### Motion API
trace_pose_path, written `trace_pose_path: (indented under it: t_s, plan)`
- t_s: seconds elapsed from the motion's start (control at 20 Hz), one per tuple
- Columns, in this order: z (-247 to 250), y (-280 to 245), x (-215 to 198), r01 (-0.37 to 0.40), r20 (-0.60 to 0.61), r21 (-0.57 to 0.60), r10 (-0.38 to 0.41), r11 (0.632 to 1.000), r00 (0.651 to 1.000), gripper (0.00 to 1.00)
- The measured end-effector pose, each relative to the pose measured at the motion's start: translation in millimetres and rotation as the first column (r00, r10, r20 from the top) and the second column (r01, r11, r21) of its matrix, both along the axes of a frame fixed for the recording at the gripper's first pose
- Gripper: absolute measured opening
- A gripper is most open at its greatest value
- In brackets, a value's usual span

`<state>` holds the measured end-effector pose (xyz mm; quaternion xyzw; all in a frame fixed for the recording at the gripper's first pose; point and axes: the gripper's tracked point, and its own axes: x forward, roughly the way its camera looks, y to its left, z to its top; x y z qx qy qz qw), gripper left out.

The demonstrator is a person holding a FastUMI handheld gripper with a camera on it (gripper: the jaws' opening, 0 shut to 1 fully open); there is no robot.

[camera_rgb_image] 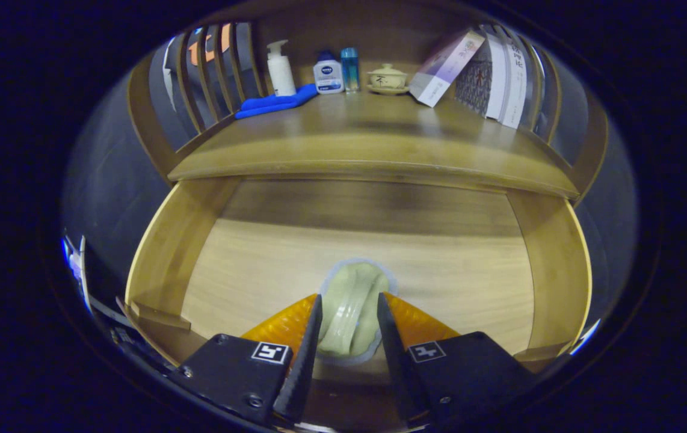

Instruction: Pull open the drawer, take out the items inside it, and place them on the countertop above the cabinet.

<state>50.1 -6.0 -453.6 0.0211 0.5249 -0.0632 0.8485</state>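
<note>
One pale green lid (352, 310) sits pinched between my gripper's (349, 313) nearly closed fingers in the open drawer (548, 264); likely light, hard, slippery, breakable.

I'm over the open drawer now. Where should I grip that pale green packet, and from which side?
Grip the pale green packet across its narrow middle, coming down from above. It lies flat on the drawer floor with its long axis running away from the gripper, so the long edges face the fingers, which already flank it. Whether they press on it yet I cannot tell.
</note>
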Motion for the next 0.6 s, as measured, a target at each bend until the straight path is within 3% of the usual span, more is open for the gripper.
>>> trace_pose_path:
  t_s: [0.2, 0.6]
  plan:
    - [-11, -7, -2, 0.039, -0.029, 0.01, -0.039, 0.999, 0.999, 0.46]
    - [-10, -10, 1, 0.017, 0.016, 0.023, -0.017, 1.0, 1.0, 0.23]
